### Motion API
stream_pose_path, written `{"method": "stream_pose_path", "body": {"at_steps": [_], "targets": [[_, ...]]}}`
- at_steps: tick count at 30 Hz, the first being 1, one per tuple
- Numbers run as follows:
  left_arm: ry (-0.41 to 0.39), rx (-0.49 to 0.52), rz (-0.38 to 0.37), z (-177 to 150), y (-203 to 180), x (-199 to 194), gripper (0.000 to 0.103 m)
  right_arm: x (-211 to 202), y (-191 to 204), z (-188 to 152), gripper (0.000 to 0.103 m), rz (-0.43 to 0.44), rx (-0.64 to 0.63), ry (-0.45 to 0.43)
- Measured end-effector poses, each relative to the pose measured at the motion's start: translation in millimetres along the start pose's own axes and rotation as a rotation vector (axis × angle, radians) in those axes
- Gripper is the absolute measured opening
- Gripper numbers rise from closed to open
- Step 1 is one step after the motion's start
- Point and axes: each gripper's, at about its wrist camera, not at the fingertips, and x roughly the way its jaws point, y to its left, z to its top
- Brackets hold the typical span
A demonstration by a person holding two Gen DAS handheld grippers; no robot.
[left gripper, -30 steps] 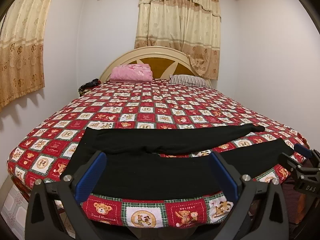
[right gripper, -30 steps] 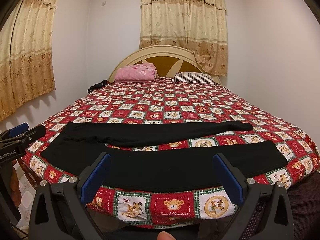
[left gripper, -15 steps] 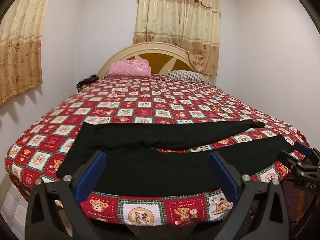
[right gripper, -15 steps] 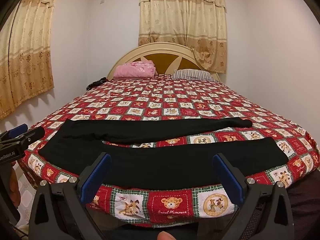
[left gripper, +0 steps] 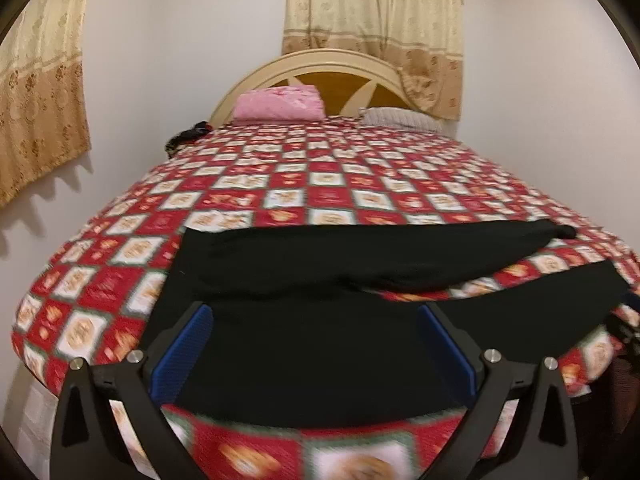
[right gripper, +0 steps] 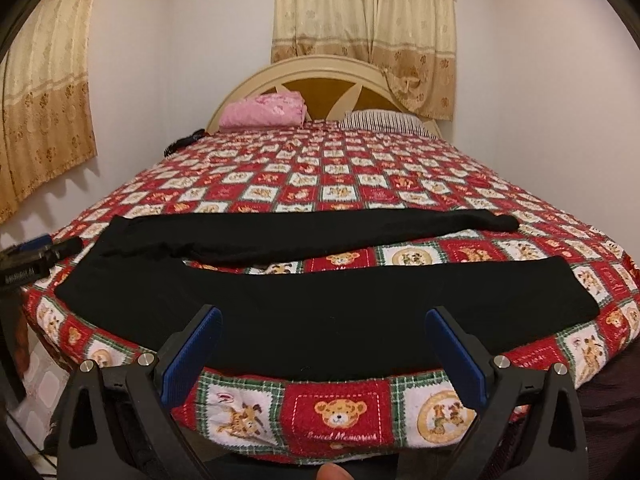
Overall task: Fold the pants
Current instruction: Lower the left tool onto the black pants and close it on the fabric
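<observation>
Pants: long black fabric pants (right gripper: pixel 320 312) spread flat across the patchwork teddy-bear bedspread (right gripper: pixel 340 412), legs at 3 o'clock, ready for folding.
Left gripper (left gripper: pixel 314 350): jaws wide apart, empty, over waist.
Right gripper (right gripper: pixel 324 354): spread wide, empty, over near leg.

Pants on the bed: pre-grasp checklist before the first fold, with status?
1. Pants lying flat on the bedspread, legs spread apart: ok.
2. Left gripper open, nothing in it: ok.
3. Right gripper open, nothing in it: ok.
4. Far leg smooth: not ok, bunched near the waist end.
5. Left wrist view sharp: not ok, motion blur.
6. Fingers touching the fabric: cannot tell.
</observation>
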Motion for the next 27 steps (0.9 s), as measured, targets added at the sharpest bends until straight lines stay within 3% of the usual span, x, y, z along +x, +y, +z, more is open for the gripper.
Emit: {"method": "stream_pose_path", "body": {"at_steps": [9,19,27], "targets": [[0.08,-0.01,0.146,42.9,107.2,92.5,0.103,48.0,-24.2,15.3,0.102,0.013,0.051,0.049],[0.252,-0.108,0.03,56.1,168.1,187.9,0.065,97.2,-50.8,31.3,0.102,-0.031,0.047,0.101],[0.329,-0.127,-0.074,50.9,171.3,230.1,0.044,117.8,-63.6,44.6,0.102,-0.055,0.02,0.135]]}}
